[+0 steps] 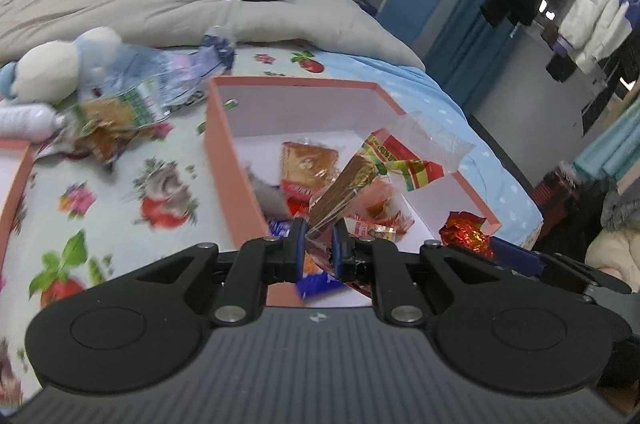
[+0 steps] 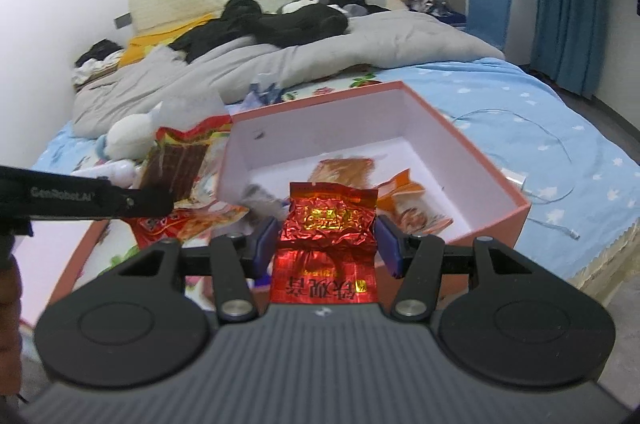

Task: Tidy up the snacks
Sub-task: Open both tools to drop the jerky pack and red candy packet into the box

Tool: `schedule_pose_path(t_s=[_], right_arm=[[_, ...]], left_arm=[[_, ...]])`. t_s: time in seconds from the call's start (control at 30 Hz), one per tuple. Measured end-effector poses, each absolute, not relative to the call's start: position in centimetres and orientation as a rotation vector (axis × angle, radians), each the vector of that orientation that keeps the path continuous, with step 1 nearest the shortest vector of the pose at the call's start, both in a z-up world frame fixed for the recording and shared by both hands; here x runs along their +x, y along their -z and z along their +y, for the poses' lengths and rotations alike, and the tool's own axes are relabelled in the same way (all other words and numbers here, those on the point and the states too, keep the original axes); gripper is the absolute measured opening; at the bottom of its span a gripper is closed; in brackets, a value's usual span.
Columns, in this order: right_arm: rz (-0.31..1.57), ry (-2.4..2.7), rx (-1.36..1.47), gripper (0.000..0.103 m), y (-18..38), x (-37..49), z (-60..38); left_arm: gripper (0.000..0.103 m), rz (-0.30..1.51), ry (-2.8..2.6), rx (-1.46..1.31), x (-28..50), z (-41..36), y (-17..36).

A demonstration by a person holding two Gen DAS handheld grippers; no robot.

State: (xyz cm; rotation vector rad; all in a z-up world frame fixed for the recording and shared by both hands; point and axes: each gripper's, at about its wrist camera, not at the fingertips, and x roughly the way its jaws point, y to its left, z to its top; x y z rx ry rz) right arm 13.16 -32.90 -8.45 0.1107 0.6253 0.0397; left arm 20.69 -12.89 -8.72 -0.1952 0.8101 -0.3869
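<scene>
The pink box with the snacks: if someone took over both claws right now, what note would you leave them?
Left claw: shut on a clear packet with a brown snack, held above the pink box.
Right claw: closed on a crinkled red foil packet, at the box's near edge.
Done: several packets already lie in the box, among them an orange one.
Left: drop both held packets in, then fetch the loose packets on the bedsheet beside the plush toy. A second pink tray sits at the far left; its contents are out of view.
</scene>
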Motion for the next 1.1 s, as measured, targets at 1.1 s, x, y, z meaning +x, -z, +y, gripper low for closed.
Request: schedule_pose_path(t_s=[1.1], right_arm=[[0.741,0.052,0.207,0.073,13.3,23.3,-38.1]], left_arm=[[0.042,0.924,0.454,-0.080,34.6,-18.6,12.7]])
